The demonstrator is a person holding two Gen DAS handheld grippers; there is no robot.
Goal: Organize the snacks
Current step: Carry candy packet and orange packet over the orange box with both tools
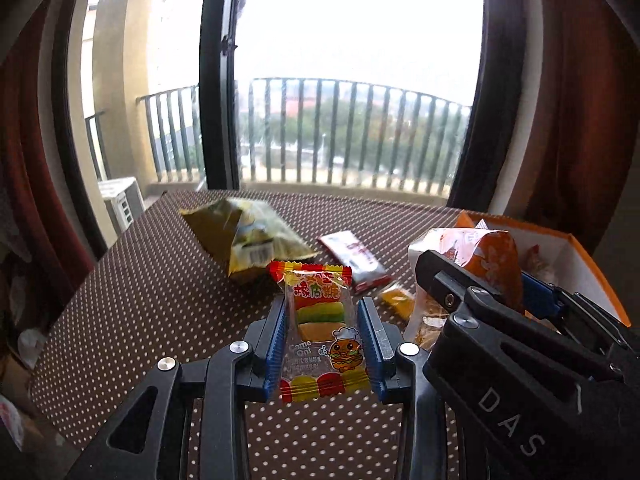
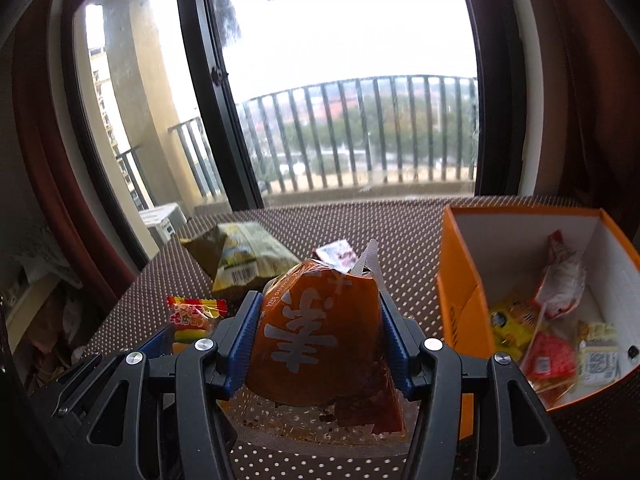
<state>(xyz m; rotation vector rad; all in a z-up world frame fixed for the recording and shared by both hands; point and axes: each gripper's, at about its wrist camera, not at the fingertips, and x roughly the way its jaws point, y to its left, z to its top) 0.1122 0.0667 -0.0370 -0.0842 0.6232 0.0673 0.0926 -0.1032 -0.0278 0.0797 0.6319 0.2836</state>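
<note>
A: We are looking over a brown surface (image 1: pixel 152 280) dotted with white, with a glass balcony door (image 1: pixel 352 80) and a dark railing (image 1: pixel 360 132) beyond its far edge, red-brown curtains (image 1: pixel 24 152) at both sides.

B: At the far left of the surface we see a yellow-green chip bag (image 1: pixel 248 236) lying flat, and just right of it a red-and-white sachet (image 1: pixel 354 262). A small orange packet (image 1: pixel 398 298) lies nearer, between the two tongs.

A: We hold the left tongs (image 1: pixel 322 346) above the near middle, angled downward. Its blue pads (image 1: pixel 276 344) are pressed on the sides of a clear burger gummy packet (image 1: pixel 320 328), which stands upright in the grip, clear of the surface.

B: The right tongs (image 2: pixel 318 338) sit just right of the left ones, also tilted down. We see them partly spread around an orange snack bag (image 2: pixel 316 328), pads against both flanks, its clear lower part hanging below the fingers.

A: The two tongs are close side by side; in the left wrist view the right one fills the lower right corner.

B: At the right stands an orange box (image 2: pixel 456 280), white inside, open on top. We see several packets in it already: a red-and-white wrapper (image 2: pixel 560 280) leaning on the far wall, a yellow packet (image 2: pixel 512 324), a red one (image 2: pixel 548 356) and a pale one (image 2: pixel 598 356).

A: The left half of the surface is bare from the chip bag to the left edge. Its near right part, beside the box, is tight.
</note>
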